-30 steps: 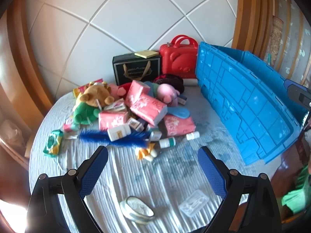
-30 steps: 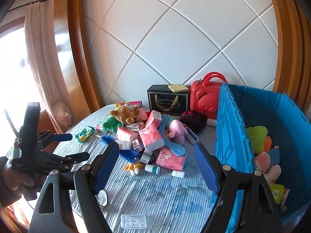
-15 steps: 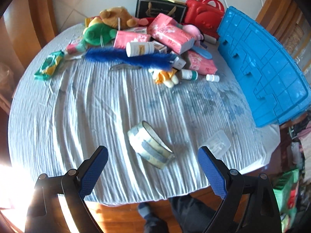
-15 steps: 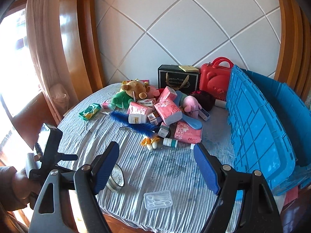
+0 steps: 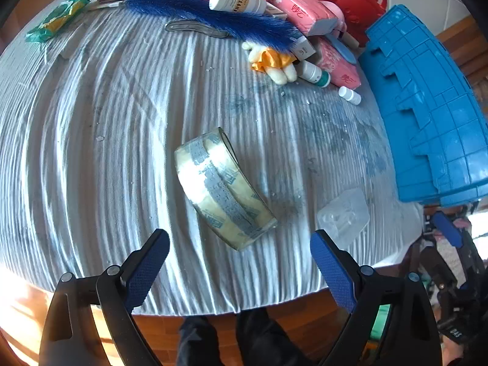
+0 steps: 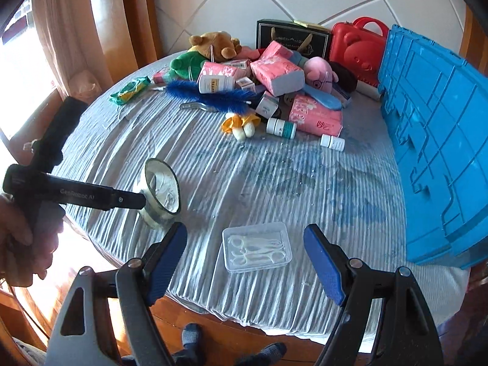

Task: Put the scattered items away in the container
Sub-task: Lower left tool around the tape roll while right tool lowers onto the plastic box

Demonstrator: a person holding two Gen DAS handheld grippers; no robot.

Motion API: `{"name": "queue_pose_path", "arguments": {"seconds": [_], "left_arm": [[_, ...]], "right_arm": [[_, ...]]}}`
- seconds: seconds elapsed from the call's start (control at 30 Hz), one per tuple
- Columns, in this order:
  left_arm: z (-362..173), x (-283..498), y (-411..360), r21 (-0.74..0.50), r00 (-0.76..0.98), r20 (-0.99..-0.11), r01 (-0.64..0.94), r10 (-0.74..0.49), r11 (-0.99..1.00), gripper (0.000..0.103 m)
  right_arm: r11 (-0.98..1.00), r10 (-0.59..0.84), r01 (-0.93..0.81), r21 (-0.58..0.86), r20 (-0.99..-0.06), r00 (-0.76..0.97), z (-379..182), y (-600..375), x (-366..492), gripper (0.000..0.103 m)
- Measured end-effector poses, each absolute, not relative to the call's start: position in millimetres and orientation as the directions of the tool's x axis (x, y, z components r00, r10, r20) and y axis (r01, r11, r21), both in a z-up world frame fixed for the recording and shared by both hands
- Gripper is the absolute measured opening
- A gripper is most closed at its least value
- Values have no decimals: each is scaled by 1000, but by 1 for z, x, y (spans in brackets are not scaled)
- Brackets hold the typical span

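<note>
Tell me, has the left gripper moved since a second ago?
Yes. The left gripper has come down toward the near table edge, over the tape roll, away from the blue crate.

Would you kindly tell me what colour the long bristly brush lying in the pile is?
The bristle brush is deep blue, seen best in the left wrist view.

- The left gripper (image 6: 143,199) is showing pale lettering along its black arm, too blurred to spell out.
- The white bottle (image 5: 236,0) is carrying dark print, unreadable.
</note>
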State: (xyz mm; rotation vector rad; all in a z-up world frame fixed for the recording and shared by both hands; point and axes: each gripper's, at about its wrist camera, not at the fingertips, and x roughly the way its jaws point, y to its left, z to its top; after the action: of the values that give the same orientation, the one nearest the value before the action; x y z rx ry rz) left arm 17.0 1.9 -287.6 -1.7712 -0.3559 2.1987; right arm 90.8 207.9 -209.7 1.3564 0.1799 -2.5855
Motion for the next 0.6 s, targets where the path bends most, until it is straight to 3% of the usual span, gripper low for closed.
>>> {"name": "queue_pose_path", "arguments": {"seconds": [0.13,0.6], "left_arm": [[-297,13,4,-366,-193,-909,-51,368,-929,94],[-325,3,9,-378,-148,-918,38,369,-925,94]], "right_arm": [[-967,-133,254,-8,-837,-531,-237,212,84,100],[-954,-80,294,-66,-886,-457,-292,215,61,103]]}}
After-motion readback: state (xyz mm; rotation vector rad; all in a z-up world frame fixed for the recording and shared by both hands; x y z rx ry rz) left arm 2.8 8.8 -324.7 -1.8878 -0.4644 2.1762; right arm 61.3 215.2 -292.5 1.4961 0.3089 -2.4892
